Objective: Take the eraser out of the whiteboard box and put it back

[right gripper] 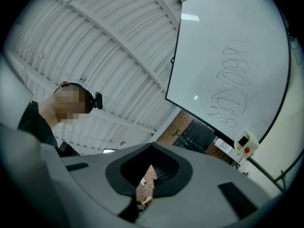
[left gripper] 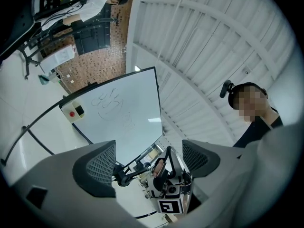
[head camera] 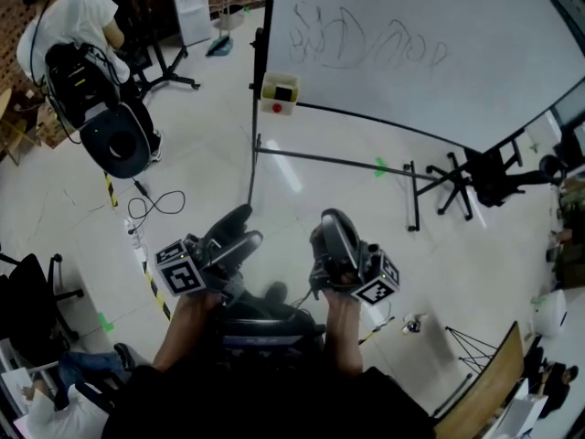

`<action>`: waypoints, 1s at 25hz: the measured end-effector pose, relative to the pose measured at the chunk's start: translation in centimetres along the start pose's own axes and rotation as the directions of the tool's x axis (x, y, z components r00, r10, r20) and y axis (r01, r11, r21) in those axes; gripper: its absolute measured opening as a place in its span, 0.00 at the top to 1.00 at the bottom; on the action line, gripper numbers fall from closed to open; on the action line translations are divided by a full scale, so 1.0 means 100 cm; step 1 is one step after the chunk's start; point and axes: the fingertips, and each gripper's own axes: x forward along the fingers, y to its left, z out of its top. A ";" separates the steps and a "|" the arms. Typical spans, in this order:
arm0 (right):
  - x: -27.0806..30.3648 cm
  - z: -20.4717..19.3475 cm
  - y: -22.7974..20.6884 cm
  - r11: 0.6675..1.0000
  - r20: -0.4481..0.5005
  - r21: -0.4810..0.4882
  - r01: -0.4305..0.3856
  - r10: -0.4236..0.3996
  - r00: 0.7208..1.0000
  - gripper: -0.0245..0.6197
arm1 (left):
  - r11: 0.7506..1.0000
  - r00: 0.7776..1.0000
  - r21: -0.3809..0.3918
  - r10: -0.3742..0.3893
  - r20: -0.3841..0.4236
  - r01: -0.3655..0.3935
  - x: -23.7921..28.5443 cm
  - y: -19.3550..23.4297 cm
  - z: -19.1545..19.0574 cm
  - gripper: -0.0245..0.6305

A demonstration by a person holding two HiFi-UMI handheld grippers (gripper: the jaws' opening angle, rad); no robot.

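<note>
Head view with both gripper views. The whiteboard (head camera: 411,44) stood on a wheeled stand on the pale floor (head camera: 274,181) and carried loose dark scribbles (head camera: 356,48) near its upper left part. A small cream box (head camera: 280,94) was fixed at the whiteboard's lower left corner; the dark eraser (head camera: 285,90) sat in it, above a red dot on the box front. The same box appeared at the board's corner in the left gripper view (left gripper: 73,112) and in the right gripper view (right gripper: 246,144). The left tongs (head camera: 245,229) were held low in the head view, well apart from the box, with the jaws spread wide (left gripper: 149,159); nothing lay between them, and only the whiteboard and the other gripper showed through the gap. The right tongs (head camera: 334,222) were held beside the left ones, also well apart from the box, with the jaws closed together on nothing (right gripper: 149,167), leaving only a thin slit. Both pointed toward the whiteboard. At the far left of the floor, a person in a white shirt (head camera: 73,26) bent over a black chair (head camera: 119,140).
</note>
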 end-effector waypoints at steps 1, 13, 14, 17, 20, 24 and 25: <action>0.004 -0.004 0.000 1.000 -0.008 -0.002 0.009 -0.009 1.000 0.94 | 1.000 1.000 -0.006 -0.001 0.002 0.001 -0.003 0.001 0.003 0.31; 0.020 -0.032 -0.003 0.996 -0.052 -0.029 0.090 -0.092 0.994 0.94 | 0.997 0.999 -0.074 -0.033 -0.009 0.033 -0.020 0.016 0.015 0.31; 0.020 -0.034 -0.004 0.995 -0.052 -0.029 0.097 -0.098 0.994 0.94 | 0.996 0.999 -0.076 -0.035 -0.010 0.034 -0.021 0.018 0.015 0.31; 0.018 -0.038 -0.006 0.993 -0.058 -0.030 0.118 -0.120 0.991 0.94 | 0.996 0.999 -0.080 -0.042 -0.009 0.041 -0.022 0.021 0.016 0.31; 0.017 -0.038 -0.007 0.993 -0.056 -0.040 0.115 -0.117 0.992 0.94 | 0.996 0.999 -0.076 -0.049 -0.009 0.048 -0.022 0.021 0.018 0.31; 0.020 -0.037 -0.004 0.993 -0.057 -0.051 0.109 -0.112 0.992 0.94 | 0.996 0.999 -0.068 -0.052 -0.007 0.051 -0.022 0.019 0.022 0.31; 0.021 -0.037 -0.003 0.993 -0.059 -0.053 0.108 -0.111 0.992 0.94 | 0.996 0.999 -0.069 -0.051 -0.006 0.051 -0.022 0.019 0.022 0.31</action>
